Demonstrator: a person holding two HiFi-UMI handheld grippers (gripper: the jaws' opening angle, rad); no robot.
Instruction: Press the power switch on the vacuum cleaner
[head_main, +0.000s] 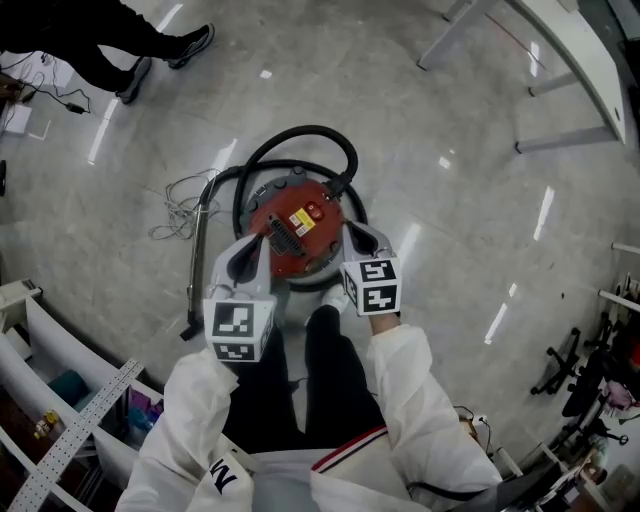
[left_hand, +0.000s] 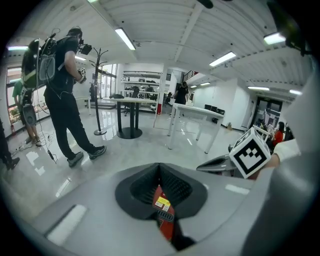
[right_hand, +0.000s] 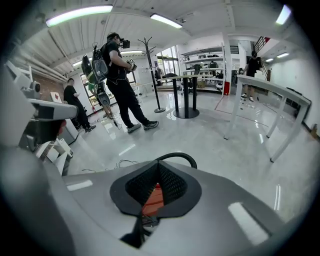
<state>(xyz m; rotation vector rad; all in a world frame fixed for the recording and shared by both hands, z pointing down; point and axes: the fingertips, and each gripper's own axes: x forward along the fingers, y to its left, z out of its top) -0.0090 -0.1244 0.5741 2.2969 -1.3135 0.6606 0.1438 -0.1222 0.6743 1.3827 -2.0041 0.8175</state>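
A round red vacuum cleaner (head_main: 300, 232) stands on the grey floor in the head view, ringed by its black hose (head_main: 300, 135). Its top carries a yellow label, a dark grille and a small red button (head_main: 313, 211). My left gripper (head_main: 248, 256) hovers over the cleaner's left edge and my right gripper (head_main: 358, 238) over its right edge. Both are shut on nothing. In the left gripper view the jaws of the left gripper (left_hand: 159, 167) meet, with the red body (left_hand: 165, 220) below. In the right gripper view the right gripper (right_hand: 158, 165) frames the red top (right_hand: 152, 200) and hose (right_hand: 175, 156).
The cleaner's metal wand (head_main: 200, 250) lies on its left beside a tangle of thin cable (head_main: 175, 205). A person's legs and shoes (head_main: 150, 50) are at the upper left. White table legs (head_main: 540, 80) stand at the upper right and shelving (head_main: 60, 380) at the lower left.
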